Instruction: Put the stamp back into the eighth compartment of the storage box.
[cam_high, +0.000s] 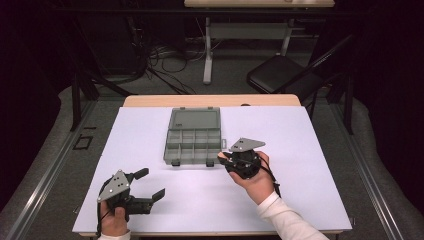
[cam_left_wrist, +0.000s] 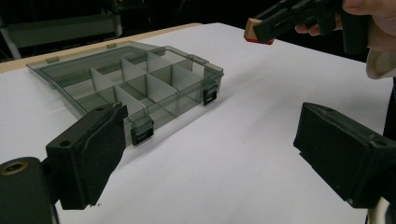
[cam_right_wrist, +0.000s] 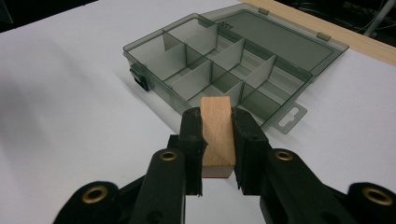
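Wooden block (cam_right_wrist: 217, 133), pale on its broad face with a thin red edge along its underside, sat pinched between the jaws of the right gripper (cam_right_wrist: 217, 140), its long side running away from the camera in the right gripper view. In the high view that gripper (cam_high: 223, 158) was held in the person's right hand (cam_high: 257, 181) above the white table cover (cam_high: 300, 150), just beside the near right corner of the organizer box (cam_high: 193, 143). The left gripper view caught the same block (cam_left_wrist: 256, 31) from the side, lifted clear of the cover and apart from the box. The box was a smoky translucent plastic case, lying open with its lid (cam_high: 195, 119) folded flat toward the far side of the table, and its tray divided into several compartments by thin walls; whether anything lay in them could not be told with certainty, though they looked bare. Two dark latches (cam_left_wrist: 142, 131) hung on the near wall of the tray. The left gripper (cam_high: 150, 186) rested low near the front left of the cover, held in the left hand (cam_high: 115, 221), its jaws spread wide with nothing between them and well apart from the box. A white sleeve (cam_high: 285, 217) covered the right forearm. Beyond the table stood a black chair (cam_high: 280, 75) on the floor.
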